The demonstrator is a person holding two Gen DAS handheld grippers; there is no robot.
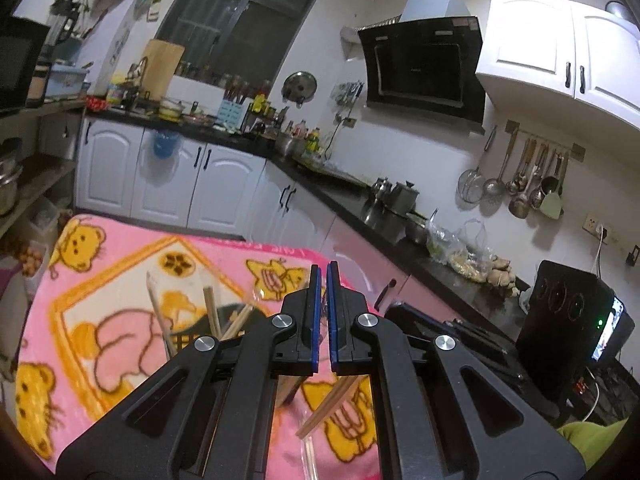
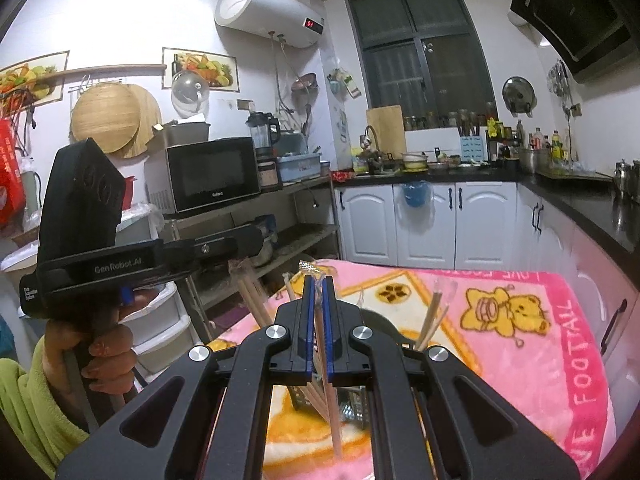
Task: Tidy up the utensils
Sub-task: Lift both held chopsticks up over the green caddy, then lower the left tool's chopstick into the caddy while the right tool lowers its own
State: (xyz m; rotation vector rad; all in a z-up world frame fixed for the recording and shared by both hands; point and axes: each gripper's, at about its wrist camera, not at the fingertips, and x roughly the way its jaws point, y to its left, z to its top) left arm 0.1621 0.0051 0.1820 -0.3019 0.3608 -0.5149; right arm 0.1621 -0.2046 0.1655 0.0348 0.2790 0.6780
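Two grippers are up over a table covered by a pink cartoon blanket (image 2: 560, 320).

Far left in the right wrist view: a hand (image 2: 106, 356) in a green sleeve (image 2: 24, 412) grips the handle of the left gripper (image 2: 236, 246), seen from the side. A pair of wooden chopsticks (image 2: 252, 300) hangs from its tip, slanting down toward the blanket. In the left wrist view the left gripper (image 1: 324, 276) has its blue-edged pads pressed nearly together; the same chopsticks (image 1: 328, 408) show below the jaws, ends tilted down and left, apparently still in clear wrapping. The exact point of grip is hidden by the jaws.

Centre: the right gripper (image 2: 319, 284) is closed on a wrapped chopstick pair (image 2: 326, 396). The clear wrapper tip sticks up above the pads; the sticks run down between the jaws toward the blanket.

Right of that: a black holder (image 2: 384, 328) stands on the blanket with further chopsticks (image 2: 434, 312) upright in it, leaning right. The left wrist view shows the same holder (image 1: 188, 338) left of the jaws.

Background: microwave (image 2: 212, 172) on a shelf, white cabinets, dark counter.
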